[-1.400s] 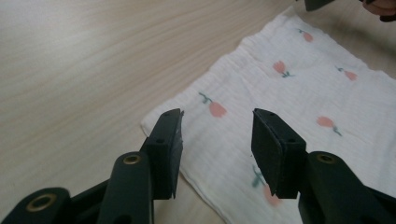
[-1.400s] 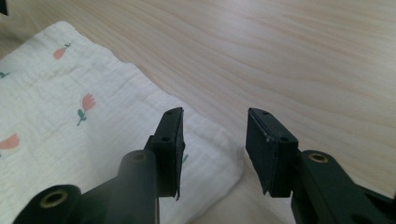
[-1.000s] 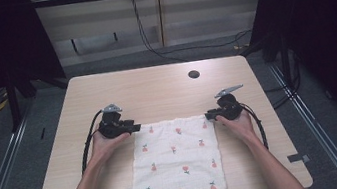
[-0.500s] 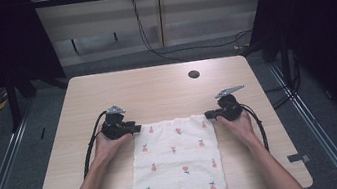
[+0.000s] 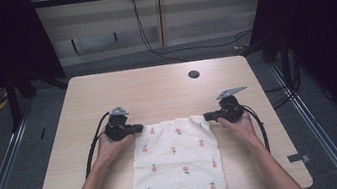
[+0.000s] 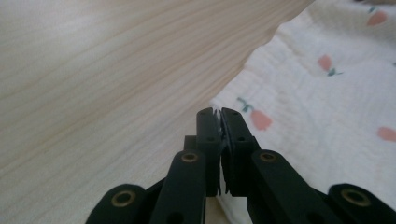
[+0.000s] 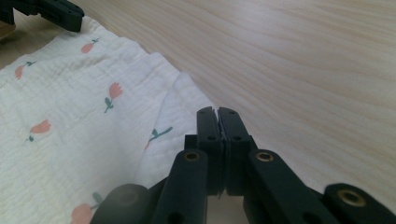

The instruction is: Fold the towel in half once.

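Left gripper (image 5: 136, 128) just closed, clamped on cloth (image 5: 178, 158) far-left corner; right gripper (image 5: 208, 116) clamped on far-right corner. Cloth flat on table (image 5: 155, 89), spread between and behind both.

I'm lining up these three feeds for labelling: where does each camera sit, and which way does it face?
High view: above the person's side, facing forward and down on the table; shows both forearms, left gripper and right gripper at the cloth.
Left gripper view: rides the left gripper, looking along its jaws, shut on the cloth's corner.
Right gripper view: rides the right gripper, jaws shut on the cloth; the left gripper shows beyond.
All share the fruit-printed cloth and wooden tabletop.
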The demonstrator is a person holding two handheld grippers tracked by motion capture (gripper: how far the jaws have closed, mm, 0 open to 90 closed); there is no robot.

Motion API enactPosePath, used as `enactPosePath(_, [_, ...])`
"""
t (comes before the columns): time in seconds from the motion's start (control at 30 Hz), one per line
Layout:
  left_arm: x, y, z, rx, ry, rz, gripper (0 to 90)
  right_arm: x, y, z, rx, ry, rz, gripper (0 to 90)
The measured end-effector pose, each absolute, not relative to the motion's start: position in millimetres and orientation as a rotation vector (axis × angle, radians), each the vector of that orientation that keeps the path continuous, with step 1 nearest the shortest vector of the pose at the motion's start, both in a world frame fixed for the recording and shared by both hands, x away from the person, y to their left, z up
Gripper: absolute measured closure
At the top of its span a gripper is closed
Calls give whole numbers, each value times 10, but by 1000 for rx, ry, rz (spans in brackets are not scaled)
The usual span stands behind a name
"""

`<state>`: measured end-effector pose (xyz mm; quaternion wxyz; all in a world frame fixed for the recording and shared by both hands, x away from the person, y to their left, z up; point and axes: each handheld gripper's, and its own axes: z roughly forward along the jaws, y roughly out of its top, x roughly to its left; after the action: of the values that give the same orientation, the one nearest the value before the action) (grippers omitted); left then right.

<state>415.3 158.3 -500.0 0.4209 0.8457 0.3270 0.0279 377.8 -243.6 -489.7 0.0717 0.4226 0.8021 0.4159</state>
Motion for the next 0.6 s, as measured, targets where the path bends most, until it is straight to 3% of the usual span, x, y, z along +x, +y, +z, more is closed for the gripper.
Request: enactPosePath(0.6, [4071, 1779, -4647, 1982, 763, 88, 872, 3727, -2611, -4620, 1265, 2272, 1491, 886])
